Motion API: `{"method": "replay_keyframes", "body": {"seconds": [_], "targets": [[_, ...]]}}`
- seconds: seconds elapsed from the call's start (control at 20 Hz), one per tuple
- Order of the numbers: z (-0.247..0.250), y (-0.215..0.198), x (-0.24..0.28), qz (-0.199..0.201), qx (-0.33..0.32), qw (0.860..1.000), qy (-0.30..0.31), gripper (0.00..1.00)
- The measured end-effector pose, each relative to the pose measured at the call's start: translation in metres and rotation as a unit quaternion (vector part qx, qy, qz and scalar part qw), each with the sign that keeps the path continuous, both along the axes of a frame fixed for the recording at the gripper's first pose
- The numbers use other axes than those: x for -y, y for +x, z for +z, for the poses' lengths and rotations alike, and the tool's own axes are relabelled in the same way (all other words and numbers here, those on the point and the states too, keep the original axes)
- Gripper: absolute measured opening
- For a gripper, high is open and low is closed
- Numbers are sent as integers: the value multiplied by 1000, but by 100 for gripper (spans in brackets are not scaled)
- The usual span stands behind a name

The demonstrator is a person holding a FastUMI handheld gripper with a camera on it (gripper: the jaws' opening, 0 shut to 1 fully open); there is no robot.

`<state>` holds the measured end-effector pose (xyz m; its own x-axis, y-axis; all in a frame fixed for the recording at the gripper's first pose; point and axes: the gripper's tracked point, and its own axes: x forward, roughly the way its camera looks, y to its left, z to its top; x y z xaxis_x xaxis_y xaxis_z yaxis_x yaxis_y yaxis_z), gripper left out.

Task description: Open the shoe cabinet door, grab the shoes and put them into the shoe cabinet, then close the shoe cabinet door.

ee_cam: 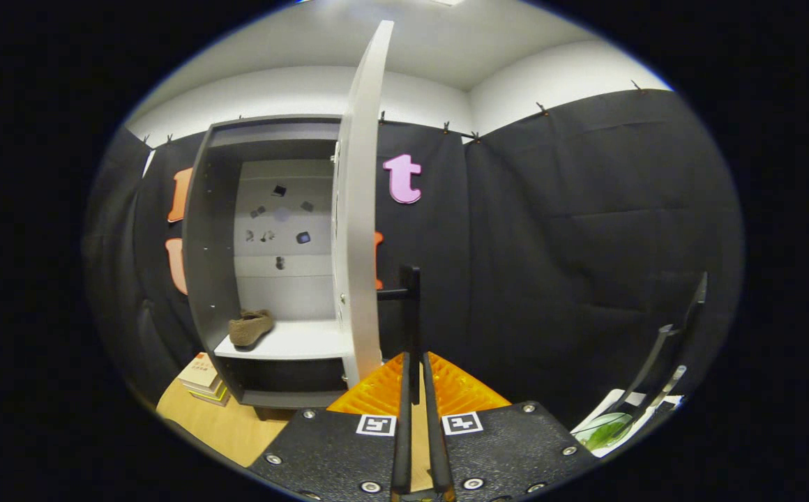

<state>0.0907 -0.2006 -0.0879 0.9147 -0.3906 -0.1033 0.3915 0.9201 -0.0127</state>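
The gripper (415, 369) is clenched on nothing, its fingers nearly touching; the cabinet (265, 265) stands left of centre with a shoe (251, 326) already on its shelf; the open door (361, 209) stands edge-on just left of the fingertips, so closing it likely means pushing leftward.

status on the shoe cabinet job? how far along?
Done: the door stands open and a brown shoe sits on the shelf inside the shoe cabinet. In hand: nothing; the hand-held gripper has its fingers nearly together, holding nothing, just right of the door's edge. Left: closing the door.
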Motion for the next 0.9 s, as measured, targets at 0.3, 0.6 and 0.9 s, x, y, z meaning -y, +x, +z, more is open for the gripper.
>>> {"method": "replay_keyframes", "body": {"seconds": [0.3,0.6,0.9], "targets": [[-4,-26,-30,-42,-4,999,-11,10],[-48,-16,-117,11,-48,999,-12,14],[-120,28,-164,72,-91,993,17,22]]}}
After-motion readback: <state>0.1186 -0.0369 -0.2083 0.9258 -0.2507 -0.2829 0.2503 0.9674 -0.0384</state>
